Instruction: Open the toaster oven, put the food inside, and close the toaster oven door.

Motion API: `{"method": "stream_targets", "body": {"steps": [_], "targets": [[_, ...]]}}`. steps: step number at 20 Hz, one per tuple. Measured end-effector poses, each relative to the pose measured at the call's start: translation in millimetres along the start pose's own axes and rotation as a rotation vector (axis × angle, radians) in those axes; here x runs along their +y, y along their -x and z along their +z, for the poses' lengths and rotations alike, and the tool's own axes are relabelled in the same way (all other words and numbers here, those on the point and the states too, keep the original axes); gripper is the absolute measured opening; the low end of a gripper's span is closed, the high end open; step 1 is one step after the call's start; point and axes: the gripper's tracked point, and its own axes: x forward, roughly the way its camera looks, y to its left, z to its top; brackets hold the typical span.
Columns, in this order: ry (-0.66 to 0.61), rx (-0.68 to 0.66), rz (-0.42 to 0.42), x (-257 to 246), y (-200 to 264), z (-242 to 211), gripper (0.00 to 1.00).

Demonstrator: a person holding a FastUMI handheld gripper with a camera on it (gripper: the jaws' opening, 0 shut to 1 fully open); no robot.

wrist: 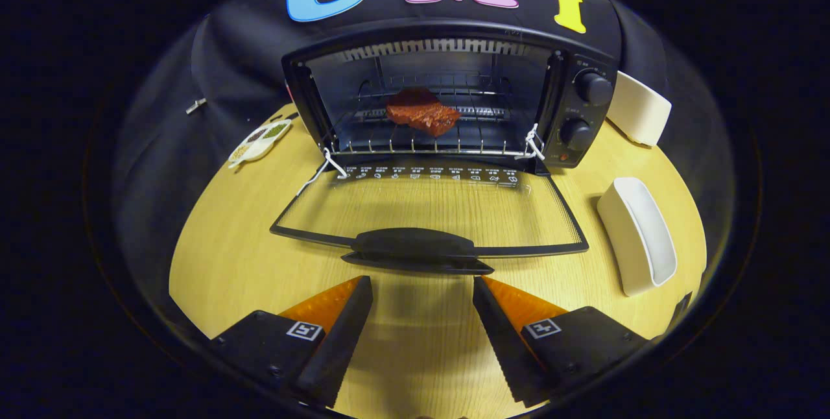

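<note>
A black toaster oven point(454, 91) stands at the back of the round wooden table point(220, 257). Its glass door point(428, 211) hangs fully open, lying flat toward me, with the black handle point(415, 250) at its near edge. A reddish-brown piece of food point(423, 111) rests on the wire rack point(415, 140) inside the oven. My gripper point(423, 286) is open, its two fingers spread apart just short of the door handle, low over the table. Nothing is between the fingers.
A white oblong dish point(639, 234) lies on the table to the right of the door. A second white container point(639, 107) sits behind the oven's right side. A small plate of seasonings point(259, 140) lies left of the oven.
</note>
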Motion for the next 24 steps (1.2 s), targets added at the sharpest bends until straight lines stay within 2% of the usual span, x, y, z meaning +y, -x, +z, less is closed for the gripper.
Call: {"method": "stream_targets", "body": {"steps": [6,8,11,13,16,20,24], "targets": [[0.072,-0.122,0.031,-1.6,41.2,18.3,0.96],[0.080,-0.179,0.036,-0.7,52.9,36.6,0.96],[0.119,-0.267,0.041,6.7,52.1,92.4,0.96],[0.127,-0.274,0.046,3.1,46.3,113.9,0.96],[0.132,-0.355,0.039,-0.6,55.0,160.0,0.97],[0.141,-0.457,0.041,-4.9,88.4,197.5,0.97],[0.129,-0.567,0.022,-29.8,145.8,221.3,0.97]]}}
